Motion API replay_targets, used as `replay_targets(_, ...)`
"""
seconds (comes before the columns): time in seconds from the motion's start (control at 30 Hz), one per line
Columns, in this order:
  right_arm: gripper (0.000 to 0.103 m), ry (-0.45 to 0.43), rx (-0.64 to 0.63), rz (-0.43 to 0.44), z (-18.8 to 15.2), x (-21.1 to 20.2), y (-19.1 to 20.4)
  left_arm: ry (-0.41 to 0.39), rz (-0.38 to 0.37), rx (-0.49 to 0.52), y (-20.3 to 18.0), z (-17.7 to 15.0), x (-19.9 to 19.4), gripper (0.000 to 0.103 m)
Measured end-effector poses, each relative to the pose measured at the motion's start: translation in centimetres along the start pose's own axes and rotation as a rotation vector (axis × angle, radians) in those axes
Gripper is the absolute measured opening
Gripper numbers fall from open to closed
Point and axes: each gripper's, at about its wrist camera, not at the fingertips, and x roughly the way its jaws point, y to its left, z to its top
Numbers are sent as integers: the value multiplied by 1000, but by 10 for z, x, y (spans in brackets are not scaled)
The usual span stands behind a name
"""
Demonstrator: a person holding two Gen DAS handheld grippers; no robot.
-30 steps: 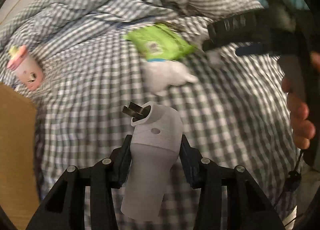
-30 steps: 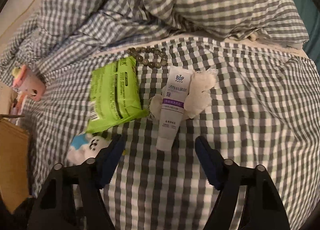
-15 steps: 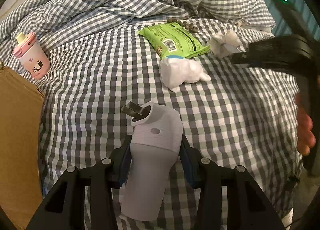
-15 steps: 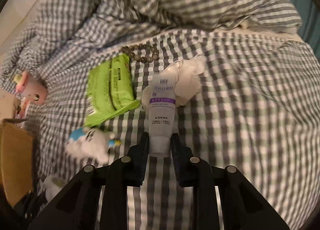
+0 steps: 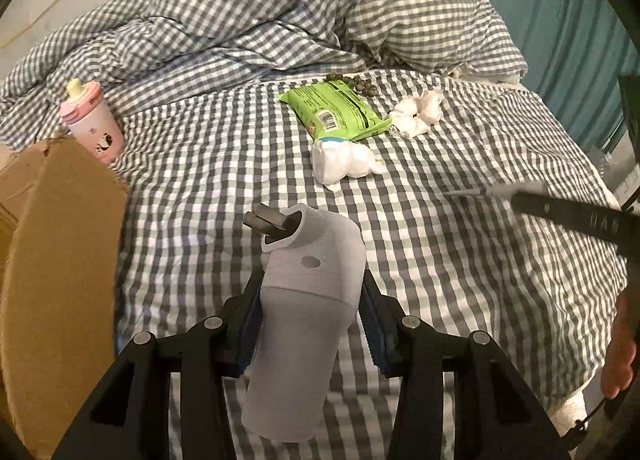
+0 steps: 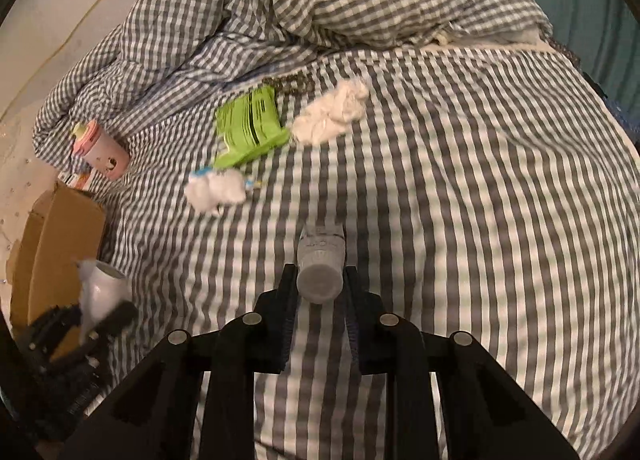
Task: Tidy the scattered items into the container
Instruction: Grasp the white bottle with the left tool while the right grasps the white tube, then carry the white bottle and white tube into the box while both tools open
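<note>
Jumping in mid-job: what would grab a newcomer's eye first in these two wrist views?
Both grippers are loaded: the left gripper is clamped on a grey bottle-like device in the foreground, and the right gripper grips a white tube by its cap end. Beyond them, a bright green packet stands out on the checked bedspread, and the cardboard box sits at the left edge.

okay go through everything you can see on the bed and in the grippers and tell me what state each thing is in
left gripper: shut on the grey device.
grey device: held off the bed.
right gripper: shut on the tube.
tube: held, cap end toward the camera.
green packet: flat on the bed.
white scrunchie: loose on the bed.
plush toy: lying on the bed.
pink cup: lid on.
cardboard box: open.
</note>
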Motion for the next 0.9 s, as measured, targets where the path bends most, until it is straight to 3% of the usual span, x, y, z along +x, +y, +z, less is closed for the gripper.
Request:
replay_targets(0.13,24,65,23,7,-17,26,-9,-3,7,-12,6,-14,-11,46)
replay_targets(0.27,27,139,1,-49,-19,69,-10,2,10,-22,15,-24,-19,46)
replay_targets(0.4,37,133,-20,-54,-10,82,-6,1,24,-48,25,-29,-28,46)
replay_targets(0.43,48,142,-35,-48,-8,83,-2,3,24,-54,27,-30,-29,46)
replay_targets(0.47,70,154,-54,-29,-6,86,2,4,25,-57,28,-31,-30,46)
replay_targets(0.5,79,172,-91,-1,-5,90,9,4,25,-61,28,-32,-32,46)
replay_targets(0.53,81,177,-125,-22,-6,93,15,4,23,-64,28,-33,-34,46)
replay_targets(0.6,72,164,-210,-134,-12,93,32,0,18,-63,27,-35,-38,46)
replay_targets(0.67,26,136,-238,-137,-19,82,43,-10,16,-53,26,-37,-44,46)
replay_targets(0.9,23,68,-183,-64,-35,26,37,-31,24,-64,31,-45,-59,46)
